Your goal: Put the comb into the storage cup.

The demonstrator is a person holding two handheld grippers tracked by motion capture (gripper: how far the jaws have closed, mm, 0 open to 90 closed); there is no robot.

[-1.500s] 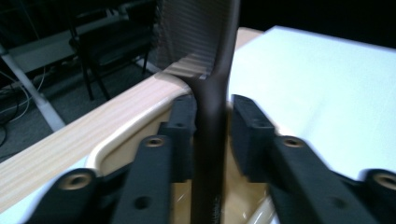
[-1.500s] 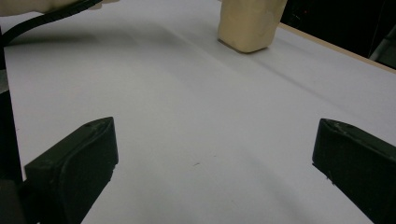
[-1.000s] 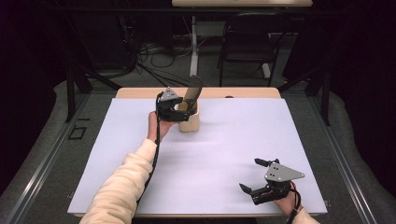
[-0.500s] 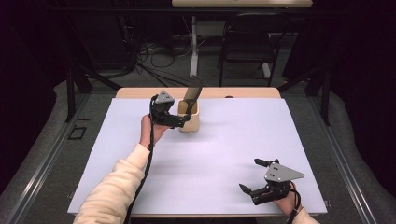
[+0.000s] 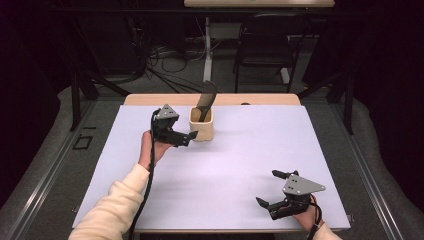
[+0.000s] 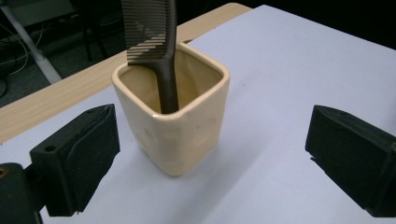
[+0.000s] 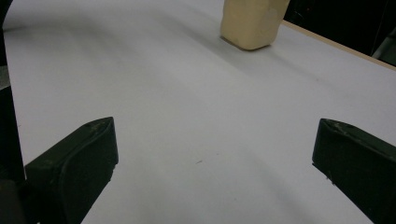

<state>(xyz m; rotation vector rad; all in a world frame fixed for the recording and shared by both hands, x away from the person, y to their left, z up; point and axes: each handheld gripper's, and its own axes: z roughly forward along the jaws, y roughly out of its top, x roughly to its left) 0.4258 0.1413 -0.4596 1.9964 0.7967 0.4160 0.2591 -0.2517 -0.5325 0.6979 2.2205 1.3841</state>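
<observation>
Black foam-padded jaws, left gripper [image 6: 212, 154]: spread wide, holding nothing, one to either side of the cup and clear of its walls; seen from above [image 5: 187, 136] the tips sit just beside the cup's near-left face

Item: square cream ceramic cup [image 6: 173, 123], upright on the white table sheet [image 5: 240, 150] near the far edge, close to the bare wooden strip [image 5: 150, 99]. Contents: one dark comb [image 6: 156, 44], handle down inside the cup, toothed end rising above the rim and leaning on the near wall

Right gripper [image 5: 272, 189]: jaws likewise apart and empty, resting low at the near right corner of the sheet, well apart from the cup; its own camera sees the cup's base [image 7: 252, 25] far off across bare sheet

Step in hand, as judged: comb lodged in the cup, left gripper either squaring up to the cup or just loosed from it; which cannot be told

Next move, if a grasp is meant: advance slightly so the pads bracket the cup walls evenly, then close without tipping it; comb stands tall and loose, so keep the cup level
</observation>
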